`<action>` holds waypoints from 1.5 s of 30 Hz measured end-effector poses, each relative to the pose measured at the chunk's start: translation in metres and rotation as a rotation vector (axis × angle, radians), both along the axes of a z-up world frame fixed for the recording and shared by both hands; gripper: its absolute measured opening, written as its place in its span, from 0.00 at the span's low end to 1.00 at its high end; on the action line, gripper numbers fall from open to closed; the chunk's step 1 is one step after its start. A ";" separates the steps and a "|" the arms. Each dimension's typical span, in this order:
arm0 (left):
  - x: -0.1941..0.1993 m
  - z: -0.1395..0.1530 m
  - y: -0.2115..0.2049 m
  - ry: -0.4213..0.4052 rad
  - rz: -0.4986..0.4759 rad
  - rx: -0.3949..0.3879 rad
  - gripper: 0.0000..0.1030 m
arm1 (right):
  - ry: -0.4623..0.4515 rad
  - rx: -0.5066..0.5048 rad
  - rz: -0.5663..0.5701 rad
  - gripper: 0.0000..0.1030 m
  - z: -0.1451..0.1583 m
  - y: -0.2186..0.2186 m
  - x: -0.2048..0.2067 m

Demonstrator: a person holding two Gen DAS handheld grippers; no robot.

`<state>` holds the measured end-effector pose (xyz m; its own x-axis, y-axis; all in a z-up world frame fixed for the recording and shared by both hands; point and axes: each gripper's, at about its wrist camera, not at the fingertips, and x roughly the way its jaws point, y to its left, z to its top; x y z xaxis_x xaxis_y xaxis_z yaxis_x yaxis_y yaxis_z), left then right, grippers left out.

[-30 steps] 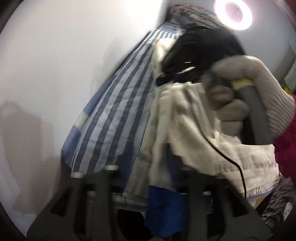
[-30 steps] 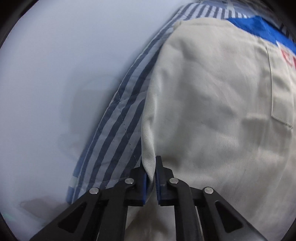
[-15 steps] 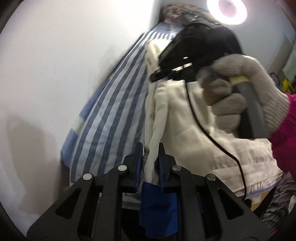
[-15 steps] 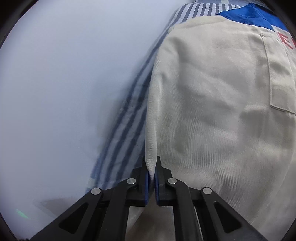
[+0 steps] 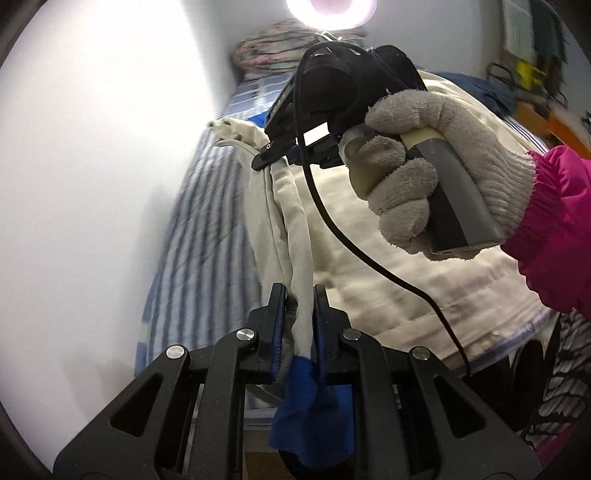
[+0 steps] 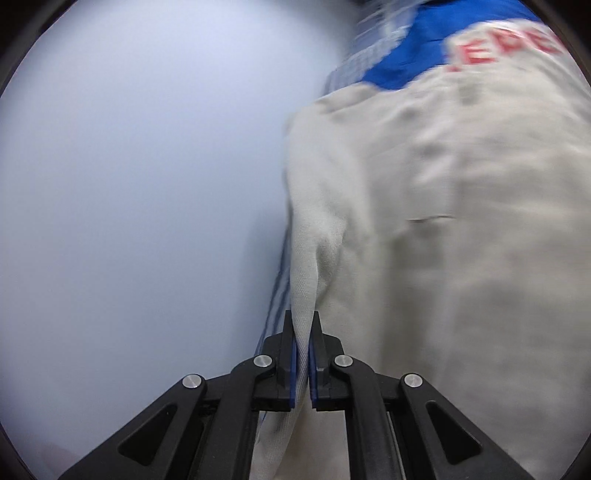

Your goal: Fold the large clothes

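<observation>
A large cream garment (image 5: 369, 258) with blue trim and red lettering lies on a blue-and-white striped bed (image 5: 199, 251). My left gripper (image 5: 299, 295) is shut on a bunched cream edge of it, with a blue piece (image 5: 310, 410) hanging below the pads. In the left wrist view my right gripper (image 5: 275, 155), held by a gloved hand (image 5: 424, 166), pinches the same edge farther along. In the right wrist view my right gripper (image 6: 303, 321) is shut on a thin fold of the cream garment (image 6: 443, 221), which is lifted and blurred.
A white wall (image 5: 92, 184) runs close along the left of the bed. A ring light (image 5: 328, 5) glares at the top, above a patterned bundle (image 5: 280, 48). Cluttered shelves (image 5: 532, 74) stand at the far right. A pink sleeve (image 5: 561, 229) enters from the right.
My left gripper closed on the garment's edge and lifted it. My right gripper, still pinching the fabric, swept sideways over the bed, raising the garment so the blue part with red letters shows.
</observation>
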<state>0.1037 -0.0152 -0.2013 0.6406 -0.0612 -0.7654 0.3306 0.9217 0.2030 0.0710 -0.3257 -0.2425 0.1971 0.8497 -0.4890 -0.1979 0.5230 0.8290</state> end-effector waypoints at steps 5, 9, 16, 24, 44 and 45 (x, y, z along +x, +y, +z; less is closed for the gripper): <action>-0.012 -0.010 -0.043 0.019 -0.083 0.038 0.12 | 0.078 0.023 -0.100 0.02 -0.033 -0.074 -0.012; -0.017 -0.030 -0.064 0.066 -0.118 0.063 0.12 | 0.130 -0.031 -0.113 0.03 -0.054 -0.098 -0.016; -0.027 -0.037 -0.069 0.100 -0.135 0.042 0.12 | 0.068 -0.159 -0.111 0.26 -0.041 -0.116 -0.015; -0.041 -0.007 -0.033 0.183 -0.125 -0.231 0.22 | -0.024 -0.268 -0.082 0.39 -0.016 -0.104 0.018; -0.025 -0.073 -0.006 0.222 -0.060 -0.231 0.22 | -0.101 -0.509 -0.061 0.07 -0.024 -0.040 0.056; -0.028 -0.071 -0.009 0.211 -0.071 -0.209 0.22 | -0.120 -0.499 -0.068 0.11 -0.017 -0.044 0.055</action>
